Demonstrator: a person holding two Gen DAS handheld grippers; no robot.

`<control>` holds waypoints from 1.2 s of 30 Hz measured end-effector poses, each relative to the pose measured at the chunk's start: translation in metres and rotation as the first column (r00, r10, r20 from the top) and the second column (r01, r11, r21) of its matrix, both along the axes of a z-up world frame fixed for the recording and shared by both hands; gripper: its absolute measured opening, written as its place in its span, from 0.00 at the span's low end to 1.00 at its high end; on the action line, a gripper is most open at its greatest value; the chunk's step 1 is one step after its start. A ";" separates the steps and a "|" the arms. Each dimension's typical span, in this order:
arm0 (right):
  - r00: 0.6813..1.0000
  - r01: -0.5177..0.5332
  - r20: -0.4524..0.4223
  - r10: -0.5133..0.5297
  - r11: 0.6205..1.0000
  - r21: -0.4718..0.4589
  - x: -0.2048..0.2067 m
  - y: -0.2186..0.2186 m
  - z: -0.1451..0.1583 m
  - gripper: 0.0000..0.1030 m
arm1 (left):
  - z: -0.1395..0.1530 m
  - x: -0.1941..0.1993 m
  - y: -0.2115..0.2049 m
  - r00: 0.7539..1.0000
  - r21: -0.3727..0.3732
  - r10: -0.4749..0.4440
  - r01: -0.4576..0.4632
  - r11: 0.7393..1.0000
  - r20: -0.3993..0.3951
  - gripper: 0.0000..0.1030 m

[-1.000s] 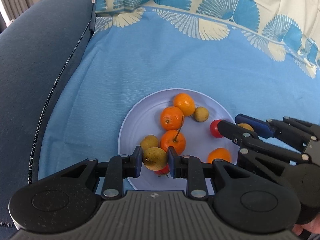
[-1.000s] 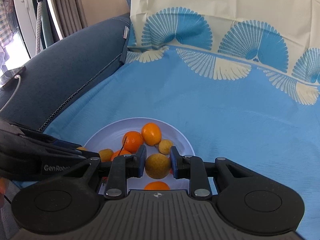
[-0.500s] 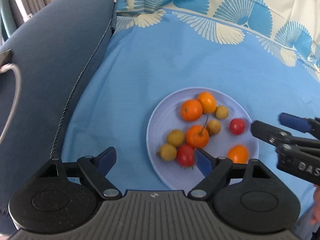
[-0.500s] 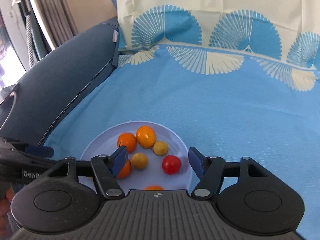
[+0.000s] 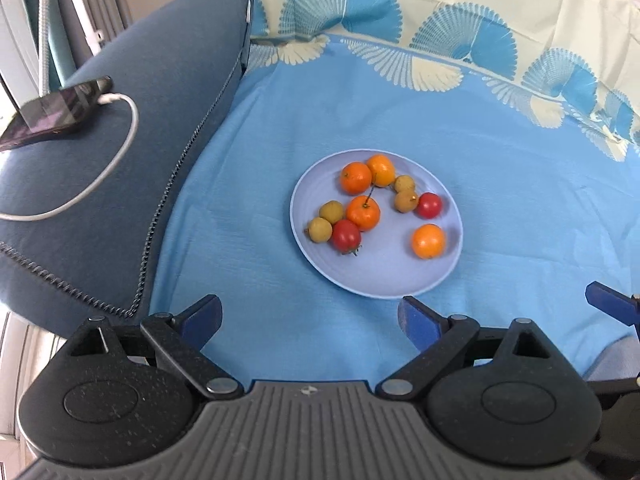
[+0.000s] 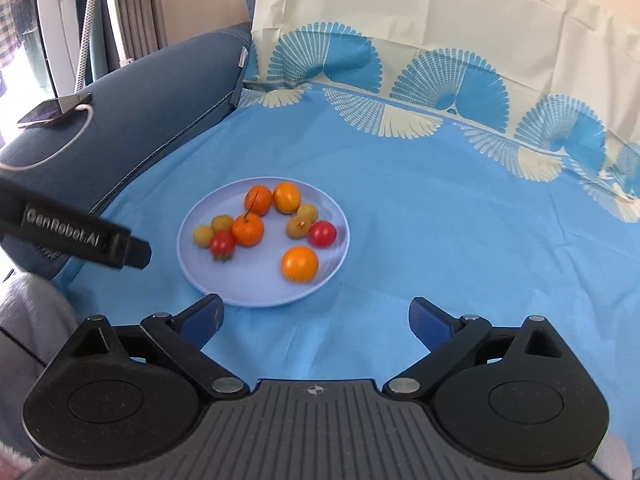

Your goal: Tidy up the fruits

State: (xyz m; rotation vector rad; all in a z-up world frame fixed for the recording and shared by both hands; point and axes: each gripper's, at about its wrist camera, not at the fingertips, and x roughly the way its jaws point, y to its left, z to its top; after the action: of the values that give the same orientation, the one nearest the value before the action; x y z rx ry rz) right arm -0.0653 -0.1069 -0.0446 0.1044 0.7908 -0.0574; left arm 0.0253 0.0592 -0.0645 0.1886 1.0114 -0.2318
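Both tongs hang spread and empty above the blue cloth, the left tongs (image 5: 310, 318) and the right tongs (image 6: 316, 318) on the near side of the lilac plate (image 5: 384, 280). All the fruit sits on that plate: four tangerines (image 5: 363, 213), two cherry tomatoes (image 5: 346, 235) and four small tan longans (image 5: 320, 230). It looks like the gathering is finished; if anything remains, grouping like with like calls for reaching back in.

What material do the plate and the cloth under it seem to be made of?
The plate looks like smooth plastic or glazed ceramic; its pale lavender surface has a soft sheen and faint rings, so either is possible. The cloth looks like thin woven fabric, matte, with fine wrinkles, fold creases and a printed fan pattern.
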 end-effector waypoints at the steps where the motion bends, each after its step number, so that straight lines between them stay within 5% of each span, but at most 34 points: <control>1: 1.000 0.001 0.005 0.000 1.000 -0.008 -0.006 0.003 0.002 0.97 | 0.003 -0.006 0.000 1.000 0.002 -0.002 0.002 1.000 0.010 0.94; 13: 0.995 0.037 0.091 -0.033 0.998 -0.044 -0.054 0.011 0.024 0.99 | 0.023 -0.047 0.000 0.995 -0.019 -0.004 0.006 1.000 0.099 0.94; 36: 0.993 0.048 0.111 -0.043 0.998 -0.044 -0.062 0.012 0.031 0.99 | 0.020 -0.053 -0.006 0.994 0.014 -0.042 0.040 0.999 0.103 0.94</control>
State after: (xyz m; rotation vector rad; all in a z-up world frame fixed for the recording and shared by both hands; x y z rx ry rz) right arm -0.1273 -0.0947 -0.0139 0.0803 0.6761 -0.1122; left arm -0.0276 0.0527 -0.0445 0.2298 0.9067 -0.2511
